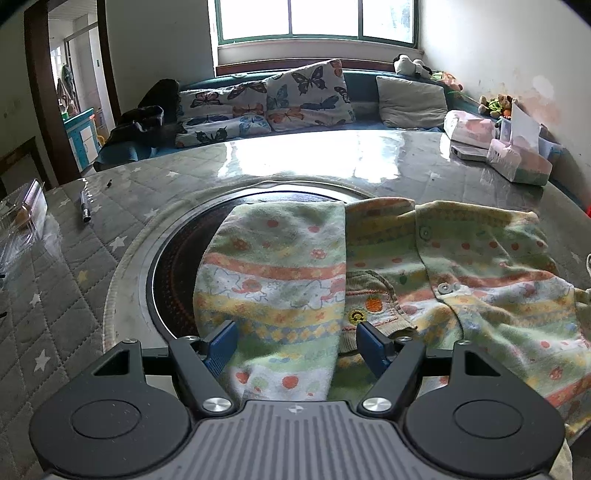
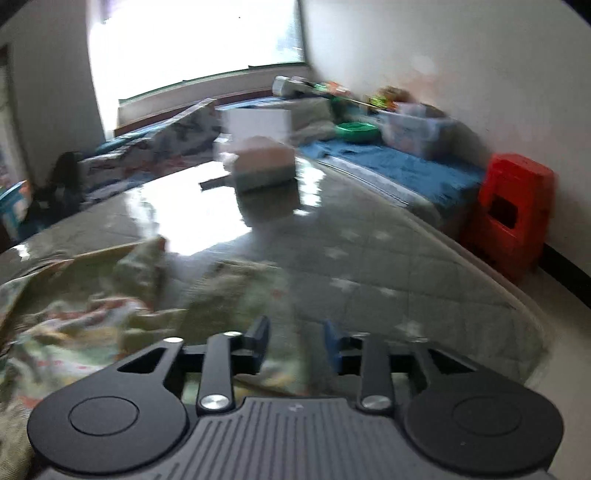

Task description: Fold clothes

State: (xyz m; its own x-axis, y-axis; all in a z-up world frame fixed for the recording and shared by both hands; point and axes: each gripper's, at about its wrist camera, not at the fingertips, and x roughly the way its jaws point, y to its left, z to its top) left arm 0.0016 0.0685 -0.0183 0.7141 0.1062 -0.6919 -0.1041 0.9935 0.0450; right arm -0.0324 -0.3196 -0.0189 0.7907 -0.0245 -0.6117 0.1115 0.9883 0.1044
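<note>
Left gripper (image 1: 293, 332) hovers low over the garment (image 1: 388, 266), jaws spread wide with a folded sleeve lying loose between the blue pads (image 1: 221, 345), not pinched. Right gripper (image 2: 295, 341) is also spread wide, holding nothing; its view is blurred, and the cloth (image 2: 92, 314) lies rumpled to its left, with bare cover under the gap between the fingers.

Just beyond the left gripper, the striped, flower-printed garment lies spread on the table (image 1: 424, 162), snaps (image 1: 425, 232) along its open front. Its sleeve is folded across the body and overlaps the dark round inset (image 1: 173, 266) in the table's middle.

Farther left on the star-quilted cover lie a pen (image 1: 85, 208) and a clear box (image 1: 26, 218) at the edge. At the far right of the table sit tissue packs (image 1: 517, 162). In the right view a red stool (image 2: 513, 214) stands on the floor past the table's rim.

Behind the table runs a bench with butterfly pillows (image 1: 266, 103), a plain cushion (image 1: 412, 101) and soft toys (image 1: 412, 66) below the window (image 1: 317, 20).
</note>
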